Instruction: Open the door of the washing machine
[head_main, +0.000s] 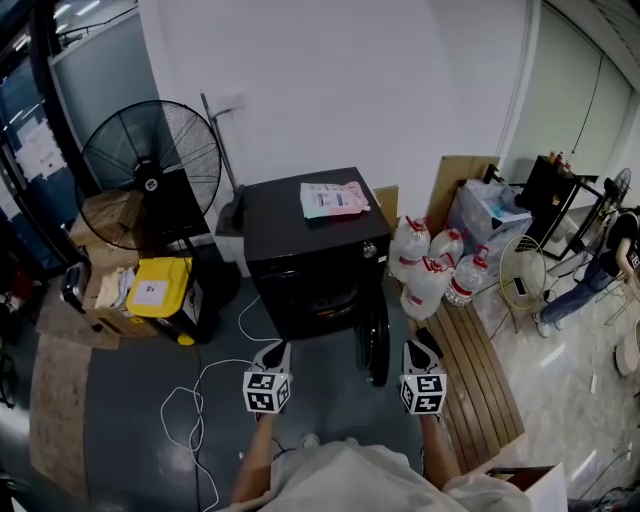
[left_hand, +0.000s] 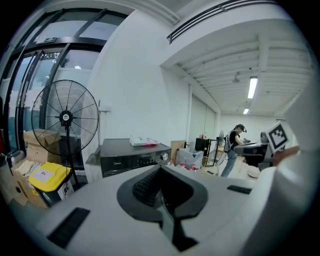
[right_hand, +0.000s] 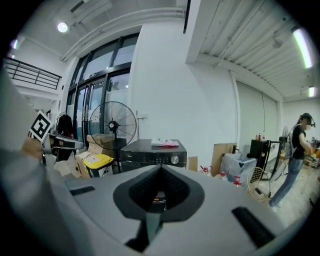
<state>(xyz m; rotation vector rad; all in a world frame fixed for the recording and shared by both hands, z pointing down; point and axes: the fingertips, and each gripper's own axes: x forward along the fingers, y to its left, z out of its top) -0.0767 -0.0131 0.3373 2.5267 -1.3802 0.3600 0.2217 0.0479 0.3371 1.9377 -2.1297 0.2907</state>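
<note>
Currently I hold left hand-held gripper (head_main: 277, 352) and right hand-held gripper (head_main: 420, 346) clenched, empty, lower centre, since washing machine (head_main: 310, 250) door (head_main: 376, 345) looks open.

White wall (head_main: 350, 80), grey floor (head_main: 110, 410). Black pedestal fan (head_main: 150, 170) stood at left beside cardboard boxes (head_main: 98, 300) and a yellow bin (head_main: 160, 285). Water bottles (head_main: 430, 280) and wooden slats (head_main: 485, 385) at right. Tall windows (right_hand: 100, 100); ceiling strip light (left_hand: 252, 87) was lit.

A packet (head_main: 334, 199) lies on the washing machine (head_main: 300, 250), fan (head_main: 152, 170) left, bottles (head_main: 435, 265) right.
</note>
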